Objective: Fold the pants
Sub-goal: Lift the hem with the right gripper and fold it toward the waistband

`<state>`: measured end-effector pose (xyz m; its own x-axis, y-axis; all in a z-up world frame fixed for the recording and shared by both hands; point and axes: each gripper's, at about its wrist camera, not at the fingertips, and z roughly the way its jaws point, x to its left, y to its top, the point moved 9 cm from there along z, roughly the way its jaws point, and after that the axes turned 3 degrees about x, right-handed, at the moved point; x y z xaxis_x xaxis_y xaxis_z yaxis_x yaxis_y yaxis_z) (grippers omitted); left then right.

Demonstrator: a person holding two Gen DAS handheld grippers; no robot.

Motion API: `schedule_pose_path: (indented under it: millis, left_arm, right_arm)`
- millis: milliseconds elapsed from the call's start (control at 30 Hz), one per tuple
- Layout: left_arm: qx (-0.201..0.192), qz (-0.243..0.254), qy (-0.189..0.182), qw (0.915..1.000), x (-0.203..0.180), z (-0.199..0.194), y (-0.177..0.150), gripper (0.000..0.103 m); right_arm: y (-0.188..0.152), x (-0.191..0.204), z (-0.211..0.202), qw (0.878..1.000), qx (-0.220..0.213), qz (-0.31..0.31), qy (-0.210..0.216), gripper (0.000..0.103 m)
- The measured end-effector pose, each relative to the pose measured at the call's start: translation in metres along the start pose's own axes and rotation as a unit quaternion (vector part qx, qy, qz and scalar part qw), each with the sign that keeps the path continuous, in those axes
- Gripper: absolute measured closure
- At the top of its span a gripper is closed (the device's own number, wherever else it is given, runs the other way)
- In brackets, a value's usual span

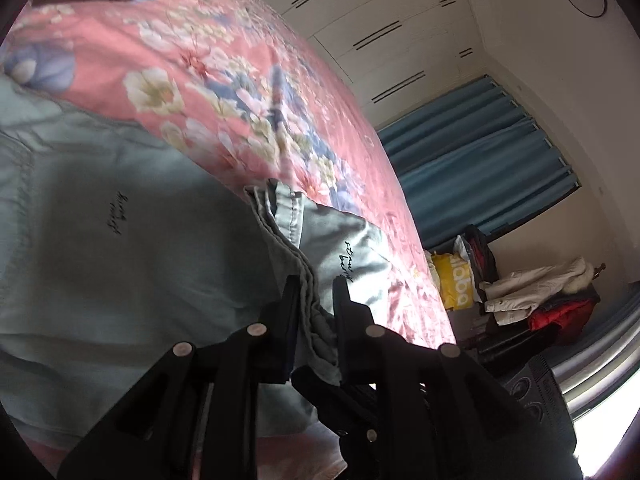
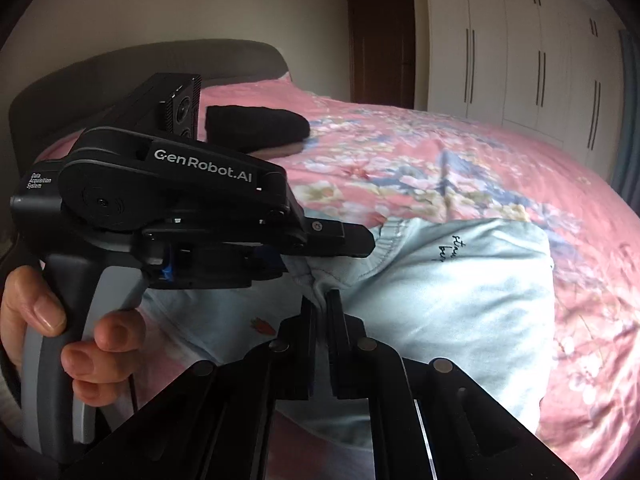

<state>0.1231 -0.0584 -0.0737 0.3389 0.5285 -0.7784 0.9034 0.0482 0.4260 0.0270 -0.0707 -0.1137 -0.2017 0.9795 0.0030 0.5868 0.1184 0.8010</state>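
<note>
Pale blue-green pants (image 1: pixel 120 248) lie partly folded on a pink floral bedspread (image 1: pixel 224 80). My left gripper (image 1: pixel 316 284) is shut on a bunched layered edge of the pants. In the right wrist view the pants (image 2: pixel 460 288) spread across the bed, small black script on them. My right gripper (image 2: pixel 320 300) is shut on a pinch of the pants' fabric near the waistband. The left gripper (image 2: pixel 360 240), held in a hand, clamps the same bunched edge just above my right fingertips.
A black folded item (image 2: pixel 256 124) lies near the grey headboard (image 2: pixel 160 60). White wardrobes (image 2: pixel 520 48) line the far wall. Blue curtains (image 1: pixel 480 152), a yellow bag (image 1: pixel 456 280) and piled clothes (image 1: pixel 540 292) stand beside the bed.
</note>
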Motion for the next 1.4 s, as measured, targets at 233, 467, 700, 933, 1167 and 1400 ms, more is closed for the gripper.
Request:
schedule_pose_path:
  millis: [233, 467, 700, 933, 1167, 1400]
  left_arm:
    - [-0.027, -0.018, 0.106, 0.9938, 0.066, -0.029, -0.001, 0.082]
    - [-0.055, -0.045, 0.172, 0.9825, 0.108, -0.066, 0.002, 0.060]
    - [-0.032, 0.011, 0.141, 0.9895, 0.054, -0.045, 0.000, 0.059]
    - [0.023, 0.039, 0.099, 0.9940, 0.018, 0.017, -0.017, 0.045]
    - [0.013, 0.039, 0.193, 0.9803, 0.053, 0.022, -0.020, 0.048]
    - [0.019, 0.036, 0.213, 0.9761, 0.075, 0.011, -0.025, 0.066]
  right_arm:
    - [0.000, 0.048, 0.033, 0.999, 0.016, -0.011, 0.049, 0.096]
    - [-0.025, 0.063, 0.043, 0.991, 0.084, -0.015, 0.104, 0.075]
    - [-0.004, -0.018, -0.020, 0.992, 0.042, 0.074, 0.095, 0.074]
    - [-0.035, -0.045, -0.053, 0.984, 0.075, 0.089, 0.134, 0.074]
    - [-0.053, 0.001, -0.041, 0.982, 0.062, 0.078, 0.163, 0.074]
    - [-0.059, -0.040, -0.013, 0.992, 0.047, 0.101, -0.053, 0.074]
